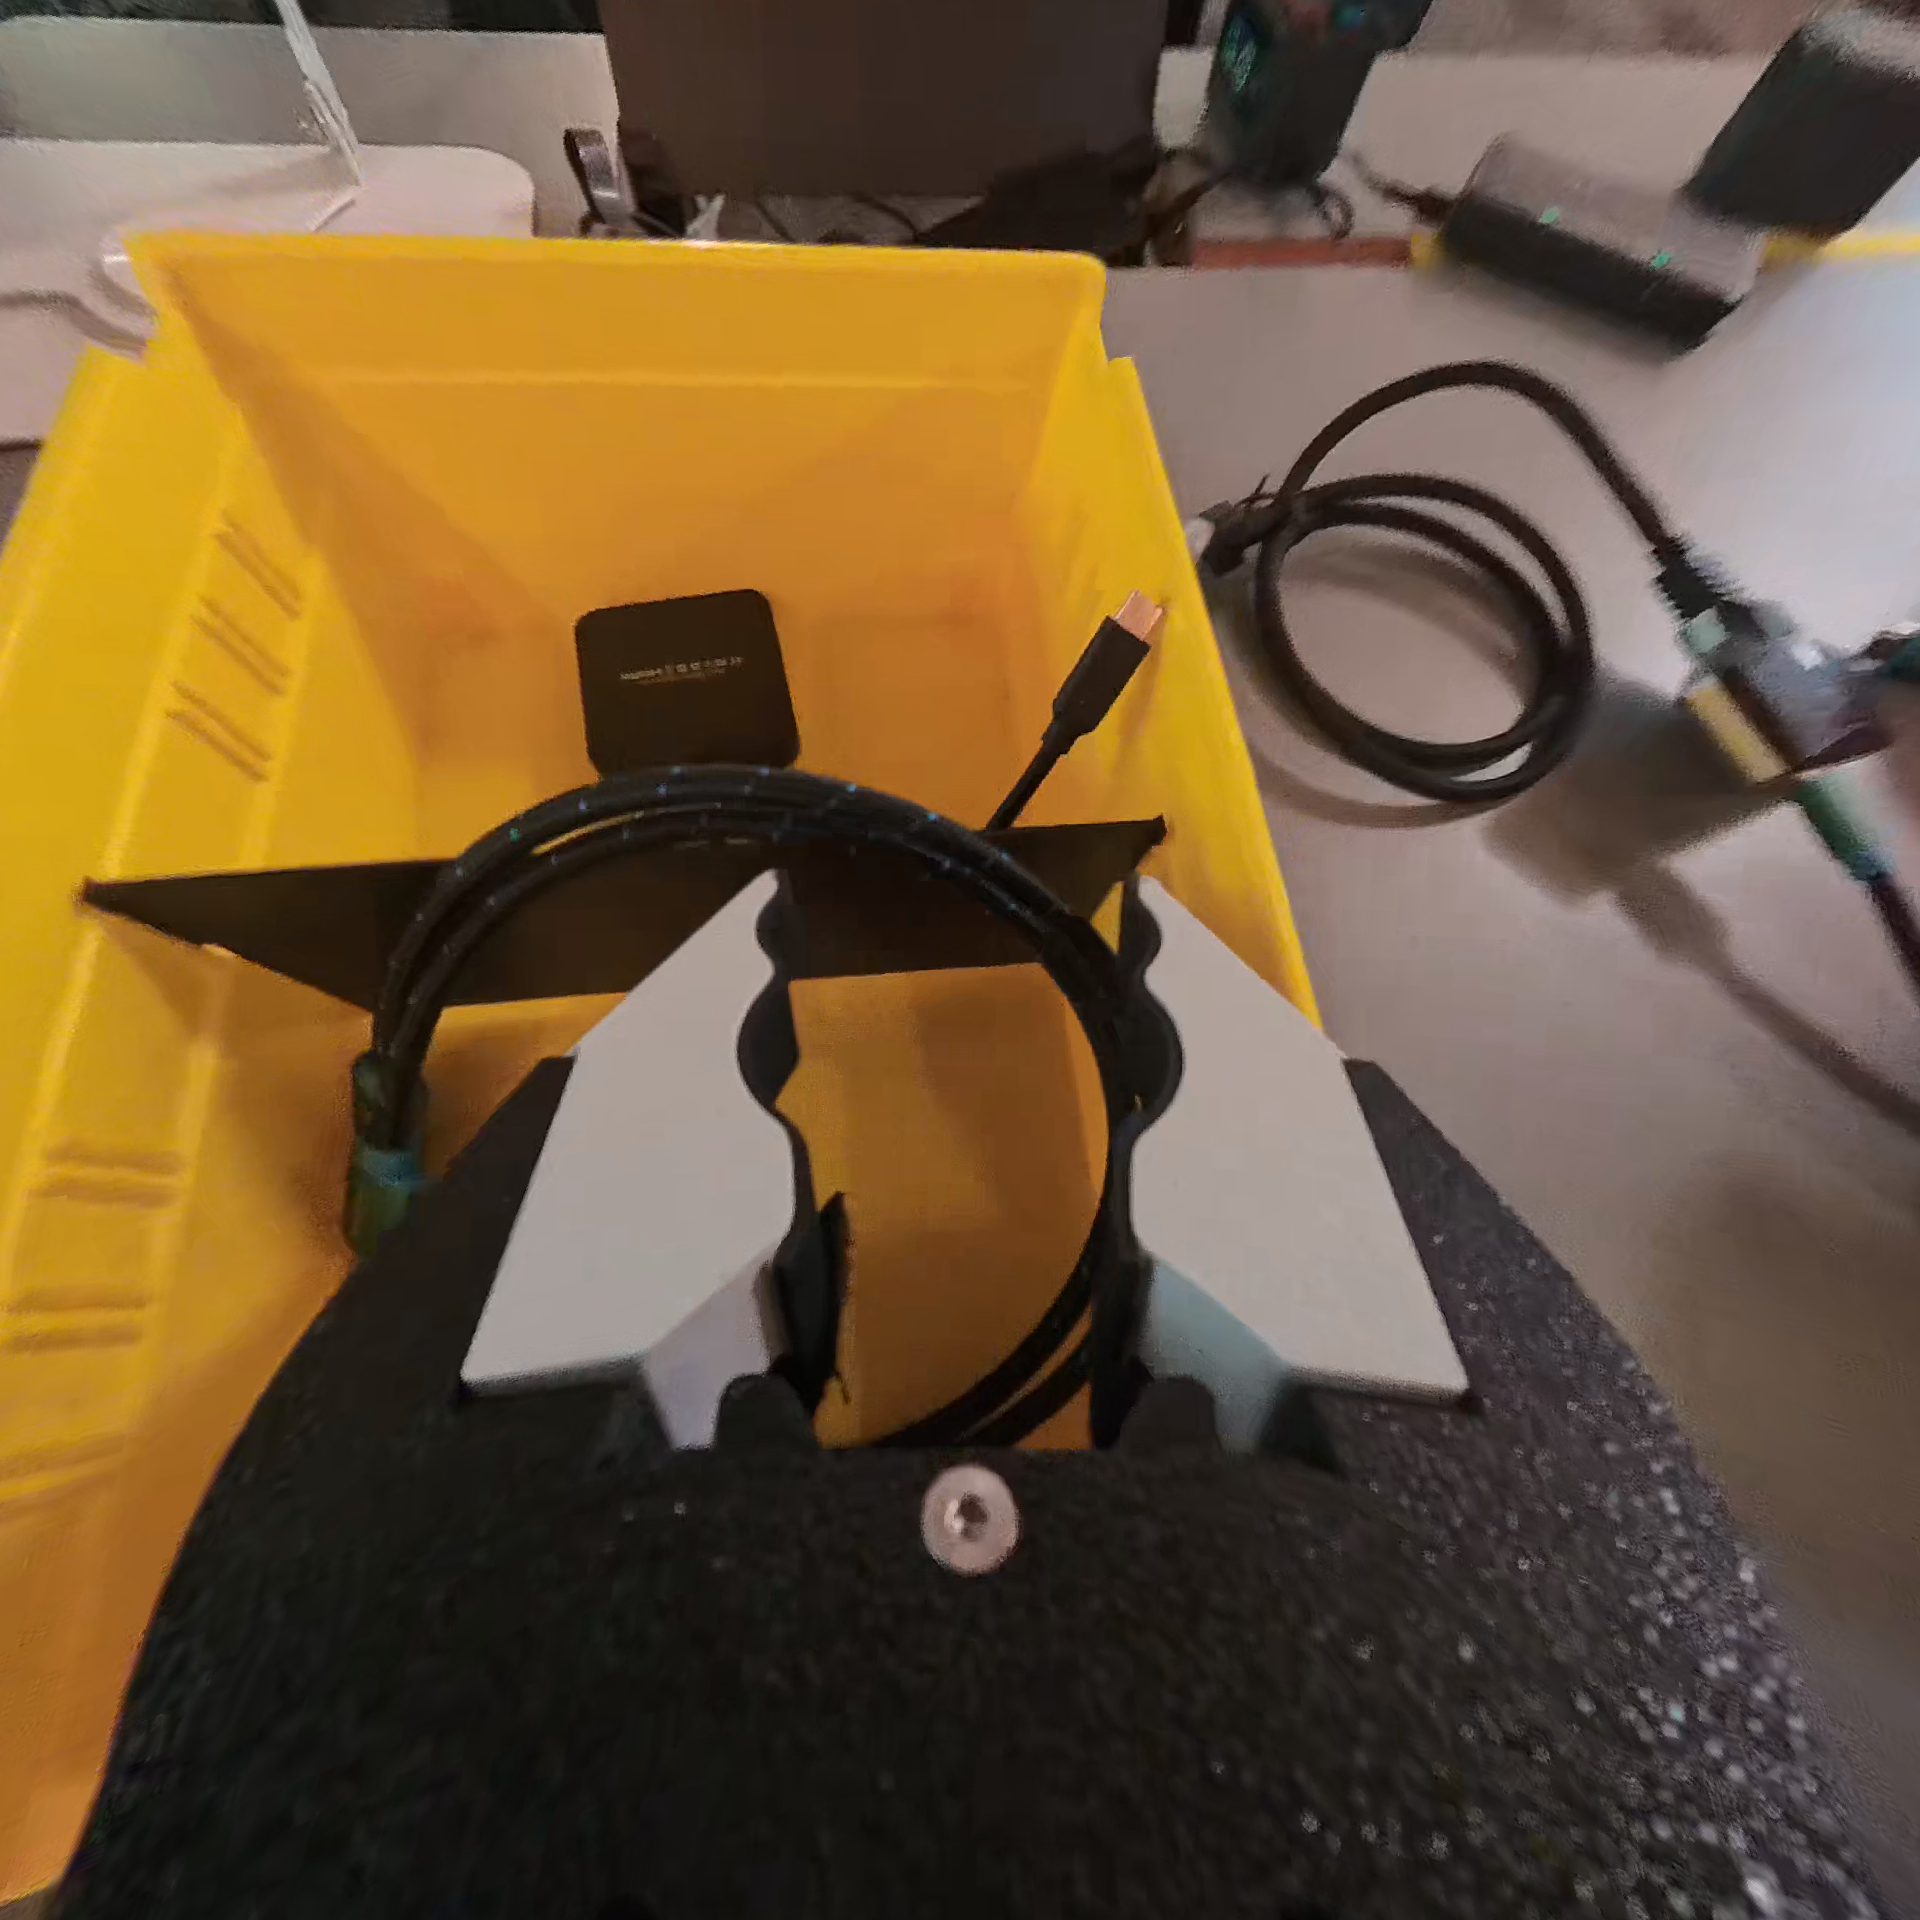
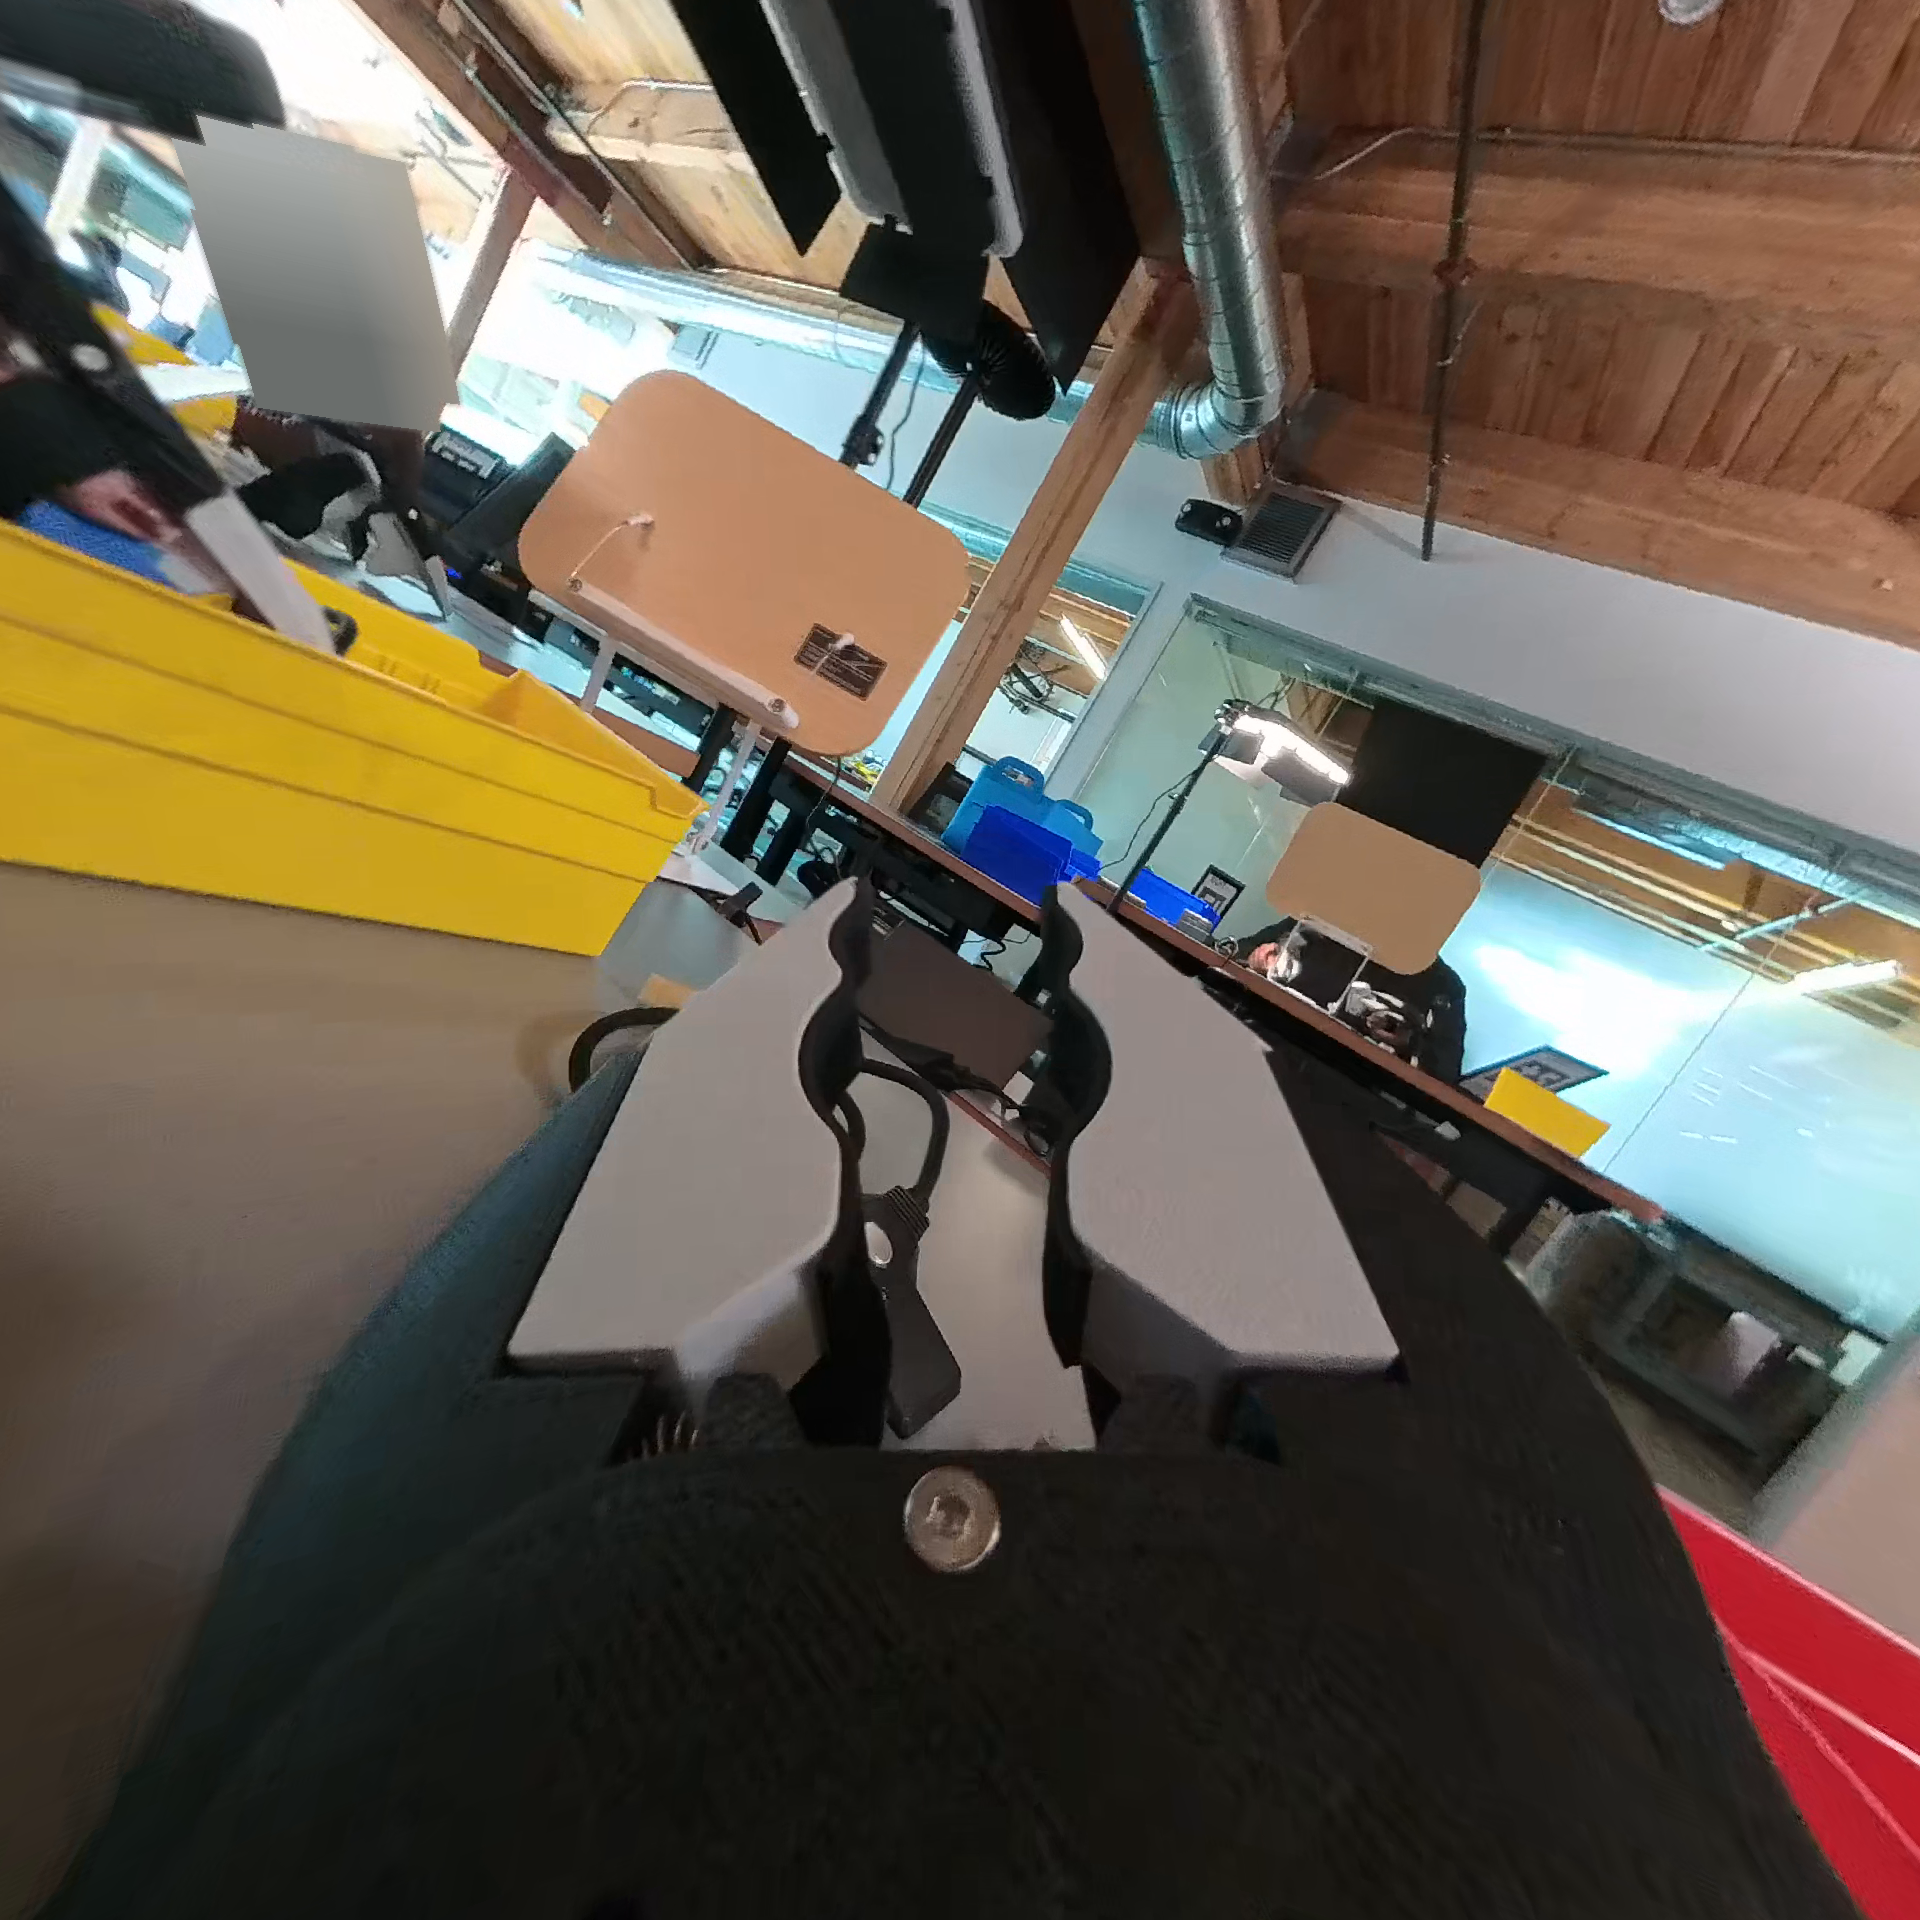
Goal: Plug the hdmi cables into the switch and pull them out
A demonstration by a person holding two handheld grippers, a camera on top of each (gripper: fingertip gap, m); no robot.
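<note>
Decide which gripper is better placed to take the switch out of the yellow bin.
Left, probably: the left gripper hovers open over the yellow bin, facing the switch; the right gripper points elsewhere.

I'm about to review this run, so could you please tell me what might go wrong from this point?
1. The coiled braided cable drapes over the black divider and runs past the open left gripper's right finger; it may snag or slide off.
2. The switch lies behind the coil in the yellow bin, so reaching it looks awkward.
3. In the right gripper, a black connector rests against one finger only; it could slip.
</note>
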